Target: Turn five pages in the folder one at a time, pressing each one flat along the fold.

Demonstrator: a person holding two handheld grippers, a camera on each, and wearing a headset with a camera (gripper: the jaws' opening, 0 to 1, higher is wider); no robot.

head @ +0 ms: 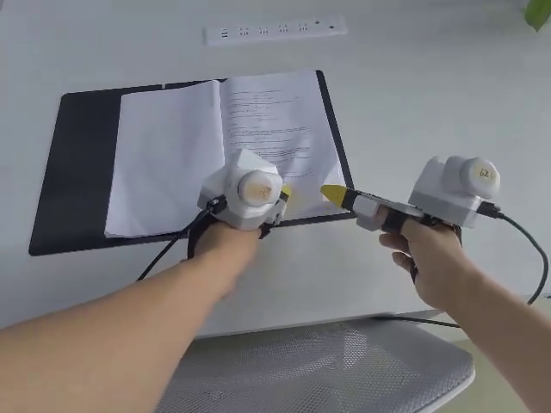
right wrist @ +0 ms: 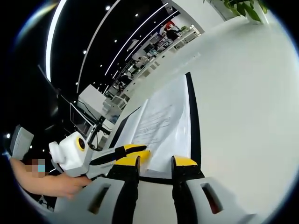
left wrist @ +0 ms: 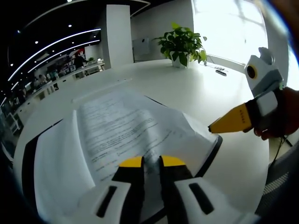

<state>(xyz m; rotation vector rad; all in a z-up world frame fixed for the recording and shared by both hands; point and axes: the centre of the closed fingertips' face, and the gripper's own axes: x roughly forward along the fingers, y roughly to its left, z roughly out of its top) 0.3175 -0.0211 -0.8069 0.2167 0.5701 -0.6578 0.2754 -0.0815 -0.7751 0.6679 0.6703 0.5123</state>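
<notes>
1. Centrally, the folder (head: pixel 77 172) lies open on the white desk (head: pixel 430 95), black cover down. It has a blank-backed sheet on its left-hand half and a printed page (head: pixel 275 129) on its right-hand half.
2. I hold the left gripper (left wrist: pixel 150 162) at the near edge of the printed page. Its jaws are drawn almost together and clamped on that edge, and the sheet bulges up from the ones beneath.
3. I hold the right gripper (right wrist: pixel 155 162) over bare desk just beside the folder's near right corner, its yellow tips aimed toward the left gripper. The jaws stand apart with nothing between them.
4. The two grippers are near each other but do not touch.
5. Background: a power strip (head: pixel 275 30) lies beyond the folder, and a potted plant (left wrist: pixel 182 44) stands farther along the desk.
</notes>
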